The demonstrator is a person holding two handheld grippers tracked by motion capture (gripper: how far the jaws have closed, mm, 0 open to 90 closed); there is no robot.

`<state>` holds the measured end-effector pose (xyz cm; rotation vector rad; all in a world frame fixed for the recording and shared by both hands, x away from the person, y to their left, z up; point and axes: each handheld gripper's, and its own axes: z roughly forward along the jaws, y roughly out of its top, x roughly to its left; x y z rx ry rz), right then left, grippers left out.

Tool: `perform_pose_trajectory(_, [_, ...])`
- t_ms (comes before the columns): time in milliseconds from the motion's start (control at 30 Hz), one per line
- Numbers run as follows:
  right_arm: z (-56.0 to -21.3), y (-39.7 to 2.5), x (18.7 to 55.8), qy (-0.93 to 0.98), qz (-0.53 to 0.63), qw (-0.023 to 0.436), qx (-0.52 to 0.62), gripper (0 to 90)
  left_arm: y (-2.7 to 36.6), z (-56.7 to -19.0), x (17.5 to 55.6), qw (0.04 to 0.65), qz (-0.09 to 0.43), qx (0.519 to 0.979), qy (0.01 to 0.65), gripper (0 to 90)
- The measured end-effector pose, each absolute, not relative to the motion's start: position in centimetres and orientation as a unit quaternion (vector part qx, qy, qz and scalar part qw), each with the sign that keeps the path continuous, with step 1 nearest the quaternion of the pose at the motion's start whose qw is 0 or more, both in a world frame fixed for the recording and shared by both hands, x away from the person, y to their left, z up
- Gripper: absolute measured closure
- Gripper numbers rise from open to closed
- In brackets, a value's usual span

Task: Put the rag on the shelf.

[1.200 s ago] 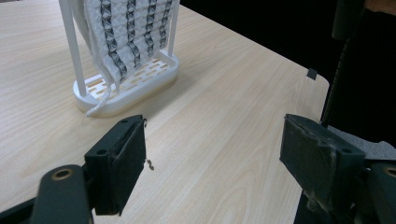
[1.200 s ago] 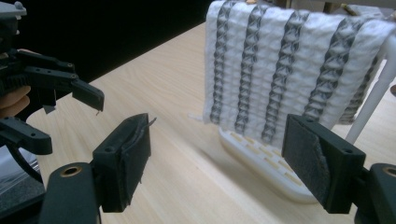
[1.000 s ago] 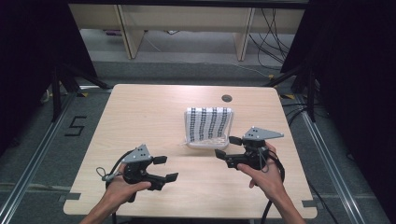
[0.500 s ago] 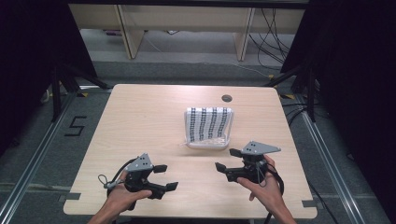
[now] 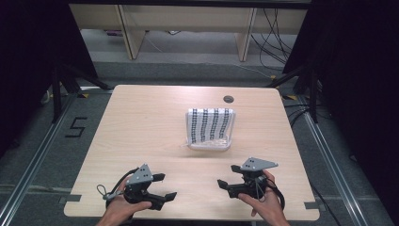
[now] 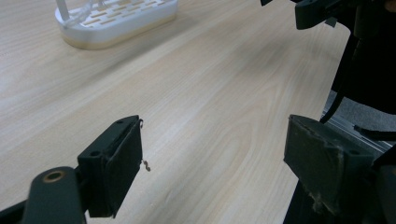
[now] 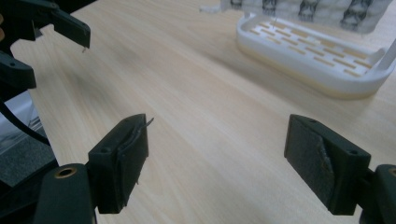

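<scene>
A white slotted tray [image 5: 209,143] sits right of the table's middle, with a folded black-and-white patterned cloth [image 5: 210,123] lying in its far part. In the right gripper view the tray [image 7: 317,60] is at the upper right with the cloth [image 7: 303,9] behind it. My left gripper [image 5: 164,186] is held near the front edge, open and empty, its jaws wide over bare wood [image 6: 215,158]. At the front right, my right gripper [image 5: 228,176] is open too, with nothing between its pads [image 7: 219,154]. Both point inward, well short of the tray.
A round cable hole [image 5: 228,99] lies near the table's far edge. The wooden table [image 5: 141,127] ends just behind both hands. A taped "5" [image 5: 76,127] marks the floor at left. Wooden furniture legs and cables stand beyond the table.
Both hands have drawn back toward the near edge of the table, away from the tray. Both grippers stay open and the tray has not moved.
</scene>
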<state>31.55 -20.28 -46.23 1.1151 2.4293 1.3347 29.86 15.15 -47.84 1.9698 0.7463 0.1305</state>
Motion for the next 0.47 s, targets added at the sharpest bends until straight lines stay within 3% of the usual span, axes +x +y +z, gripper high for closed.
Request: perform_pose_trajectory(467, [-47.4,-20.7,31.7,0.815,0.437,0.089,0.37,21.8,15.4,-49.1,30.5,0.476,0.055,0.819,0.315,18.7])
